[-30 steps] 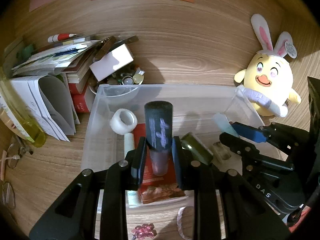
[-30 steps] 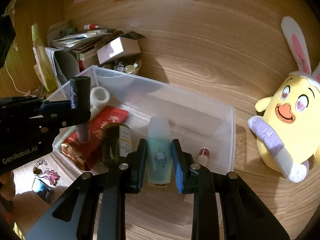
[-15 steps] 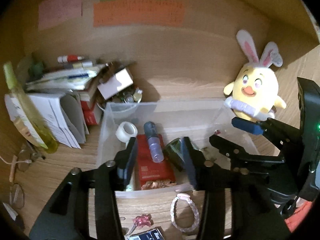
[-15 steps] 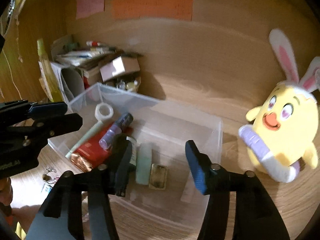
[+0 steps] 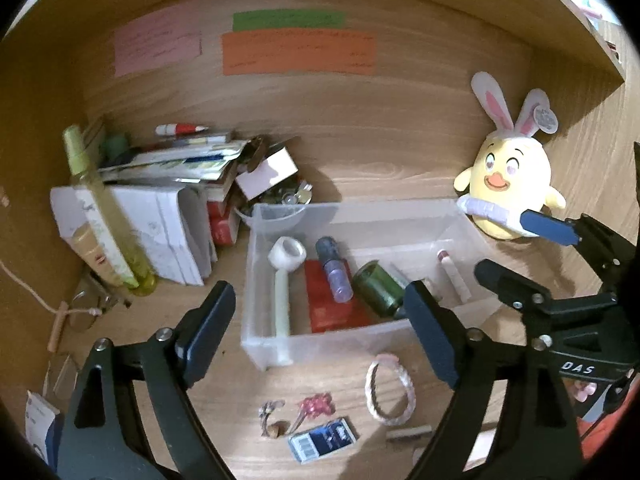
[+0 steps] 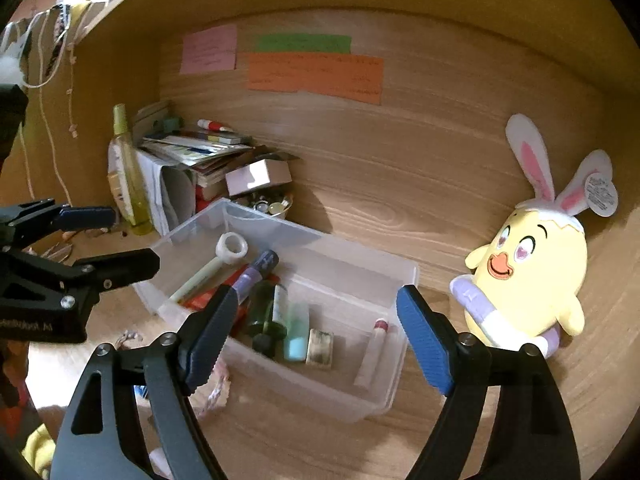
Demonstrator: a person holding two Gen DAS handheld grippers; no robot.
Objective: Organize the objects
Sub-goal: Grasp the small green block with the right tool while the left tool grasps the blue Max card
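A clear plastic bin (image 5: 352, 340) (image 6: 304, 384) stands on the wooden desk. In it lie a purple bottle with a dark cap (image 5: 335, 276) (image 6: 256, 270), a green bottle (image 5: 378, 290) (image 6: 266, 312), a pale teal bottle (image 6: 297, 330), a red packet (image 5: 328, 312), a white tape roll (image 5: 287, 253) and a small tube (image 6: 374, 352). My left gripper (image 5: 320, 340) is open and empty, held back above the bin's near edge. My right gripper (image 6: 312, 340) is open and empty above the bin.
A yellow bunny plush (image 5: 508, 188) (image 6: 532, 272) sits right of the bin. Books, papers and a yellow-green bottle (image 5: 104, 216) pile up at left. A bracelet (image 5: 390, 390), hair clips (image 5: 314, 406) and a small blue card (image 5: 324, 438) lie in front of the bin.
Both grippers let go of their bottles, opened wide and pulled back up from the bin. The purple and teal bottles now lie in the bin.
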